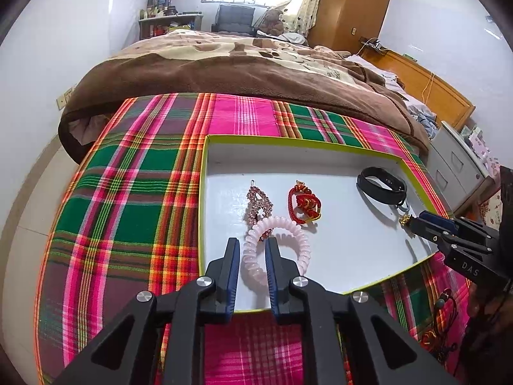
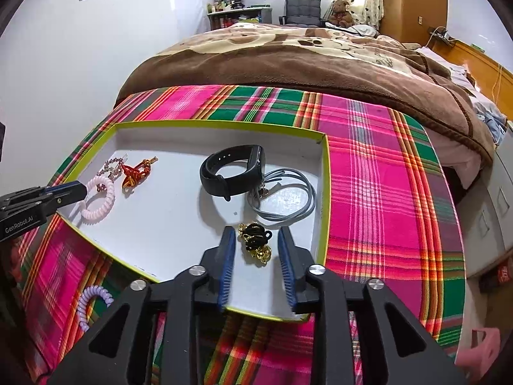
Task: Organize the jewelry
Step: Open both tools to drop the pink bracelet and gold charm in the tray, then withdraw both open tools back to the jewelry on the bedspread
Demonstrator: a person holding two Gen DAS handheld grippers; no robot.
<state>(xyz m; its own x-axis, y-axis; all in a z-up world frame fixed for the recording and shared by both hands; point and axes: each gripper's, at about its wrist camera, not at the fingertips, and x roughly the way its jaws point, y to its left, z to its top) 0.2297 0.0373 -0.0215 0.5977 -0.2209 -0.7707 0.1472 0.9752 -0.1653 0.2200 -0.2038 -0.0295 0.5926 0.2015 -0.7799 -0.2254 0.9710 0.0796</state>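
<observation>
A white tray with a yellow-green rim lies on a plaid cloth. In it are a pink spiral hair tie, a pink beaded clip, a red knotted cord bracelet, a black wristband, a grey cord and a black-and-gold piece. My left gripper is open, its fingers either side of the pink hair tie's near loop. My right gripper is open, with the black-and-gold piece between its fingers.
A purple spiral hair tie lies on the cloth in front of the tray. More red cord pieces lie on the cloth at the right. A bed with a brown blanket stands behind. A grey cabinet stands at the right.
</observation>
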